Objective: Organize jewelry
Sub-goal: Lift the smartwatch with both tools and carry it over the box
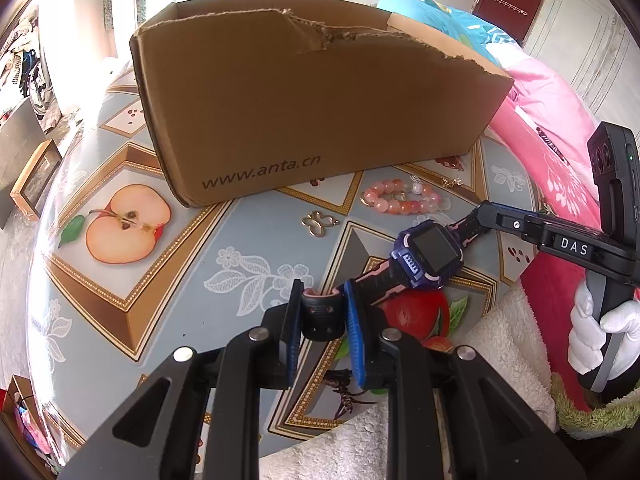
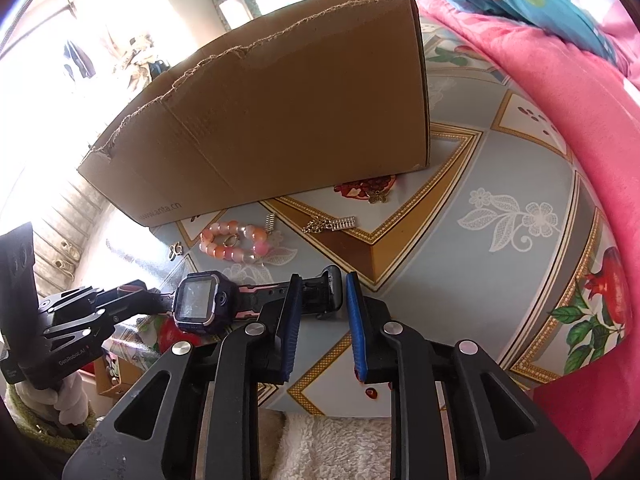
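Note:
A purple and pink smartwatch (image 1: 430,254) is held stretched above the table between both grippers. My left gripper (image 1: 322,312) is shut on one strap end. My right gripper (image 2: 320,300) is shut on the other strap end; it shows in the left wrist view (image 1: 486,216) too. The watch face also shows in the right wrist view (image 2: 198,302). A pink bead bracelet (image 1: 402,200) (image 2: 234,242), a gold butterfly charm (image 1: 318,222) and small silver pieces (image 2: 330,225) lie on the table before a torn cardboard box (image 1: 312,100) (image 2: 280,120).
The table has a fruit-patterned cloth (image 1: 128,224). A pink blanket (image 2: 540,80) lies along its right side. A white fluffy towel (image 2: 332,444) lies at the near edge. A small bronze charm (image 2: 378,197) lies near the box's corner.

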`<act>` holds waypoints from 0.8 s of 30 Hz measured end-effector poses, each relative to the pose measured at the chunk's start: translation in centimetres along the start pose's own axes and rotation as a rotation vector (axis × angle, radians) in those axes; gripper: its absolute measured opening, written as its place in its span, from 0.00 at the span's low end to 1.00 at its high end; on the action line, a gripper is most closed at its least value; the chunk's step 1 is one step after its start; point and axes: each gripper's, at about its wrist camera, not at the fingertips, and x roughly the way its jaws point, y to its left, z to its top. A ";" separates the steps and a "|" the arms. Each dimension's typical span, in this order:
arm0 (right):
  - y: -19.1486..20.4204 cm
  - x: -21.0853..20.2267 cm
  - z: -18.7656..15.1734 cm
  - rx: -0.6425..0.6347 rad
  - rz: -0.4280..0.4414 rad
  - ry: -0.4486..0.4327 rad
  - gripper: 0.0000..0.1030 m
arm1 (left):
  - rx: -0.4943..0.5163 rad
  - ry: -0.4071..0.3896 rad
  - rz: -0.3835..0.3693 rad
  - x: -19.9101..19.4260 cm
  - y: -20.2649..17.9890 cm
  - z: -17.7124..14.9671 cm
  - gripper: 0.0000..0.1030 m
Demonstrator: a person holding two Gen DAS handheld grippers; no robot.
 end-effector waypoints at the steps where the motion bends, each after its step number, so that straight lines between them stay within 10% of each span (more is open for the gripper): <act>1: 0.1 0.0 0.0 0.003 0.004 0.002 0.15 | 0.000 0.000 0.000 0.0 0.0 0.0 0.19; 24: 3.6 -4.1 -0.4 -0.143 -0.053 -0.136 0.09 | 0.069 -0.071 0.040 -1.6 -1.5 0.3 0.19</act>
